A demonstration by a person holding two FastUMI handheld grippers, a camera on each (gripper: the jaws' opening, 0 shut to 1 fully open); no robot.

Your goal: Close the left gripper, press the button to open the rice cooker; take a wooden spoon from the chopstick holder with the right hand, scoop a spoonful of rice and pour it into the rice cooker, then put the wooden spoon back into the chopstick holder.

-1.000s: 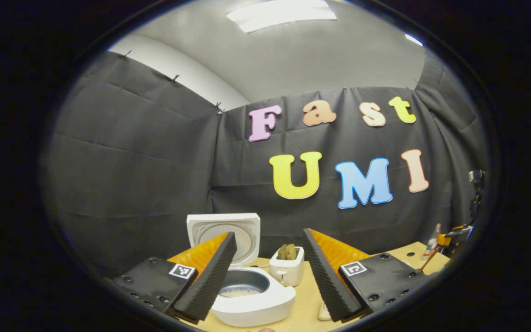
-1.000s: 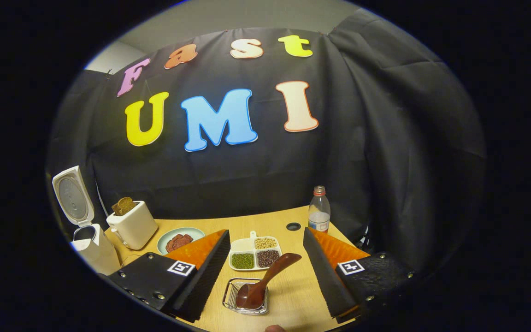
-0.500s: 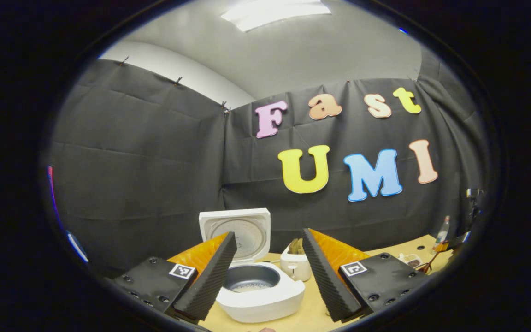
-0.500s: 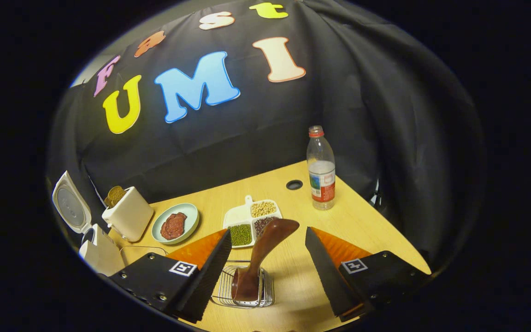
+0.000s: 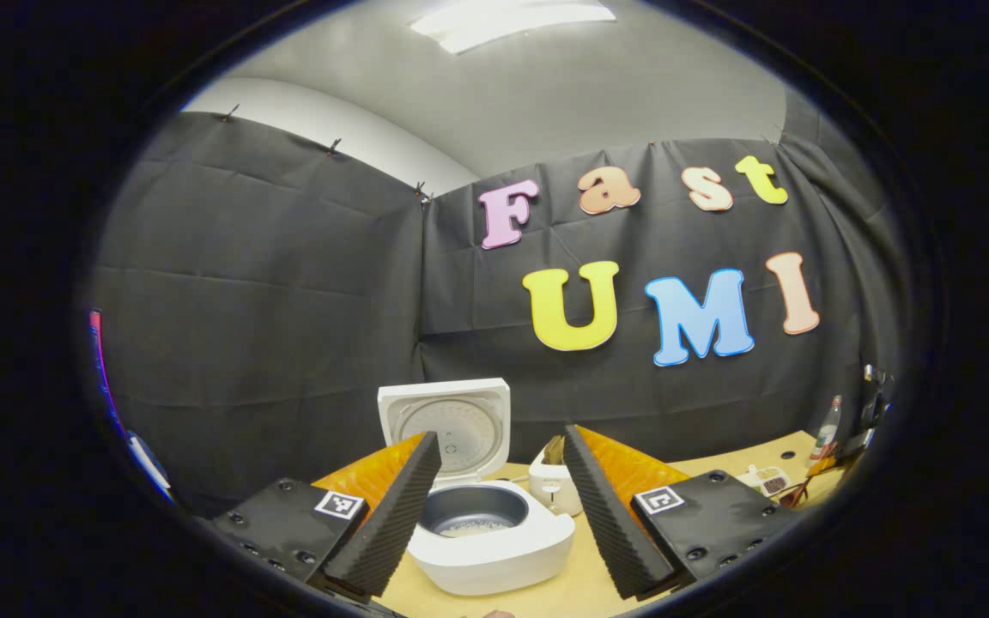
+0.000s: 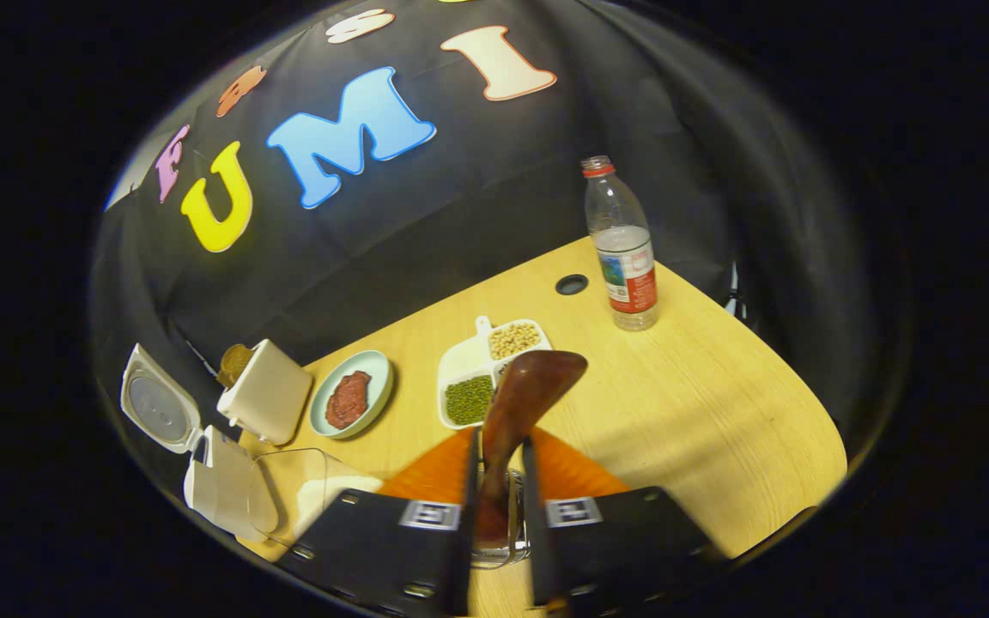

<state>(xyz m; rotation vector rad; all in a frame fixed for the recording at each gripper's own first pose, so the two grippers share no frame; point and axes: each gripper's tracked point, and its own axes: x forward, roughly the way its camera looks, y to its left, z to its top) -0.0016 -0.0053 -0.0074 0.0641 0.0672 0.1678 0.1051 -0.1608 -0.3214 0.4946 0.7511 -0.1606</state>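
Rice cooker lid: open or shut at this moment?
Open. In the left gripper view the rice cooker has its lid standing upright behind the exposed inner pot, with something pale at the pot's bottom.

Ahead of the left gripper [image 5: 501,515], whose jaws stand wide apart, the rice cooker [image 5: 494,536] sits with its lid upright behind the pot, leaving the pot mouth free from above. A toaster [image 5: 553,481] stands just beyond, toward the right jaw. The right gripper [image 6: 499,506] has its jaws pressed on the wooden spoon [image 6: 520,408], which rises up and forward from the chopstick holder [image 6: 507,532] between them. Ahead lies a divided dish [image 6: 482,373]; to its left a plate [image 6: 351,403], farther right a bottle [image 6: 623,249]. Bare table [image 6: 700,412] spreads right of the jaws.
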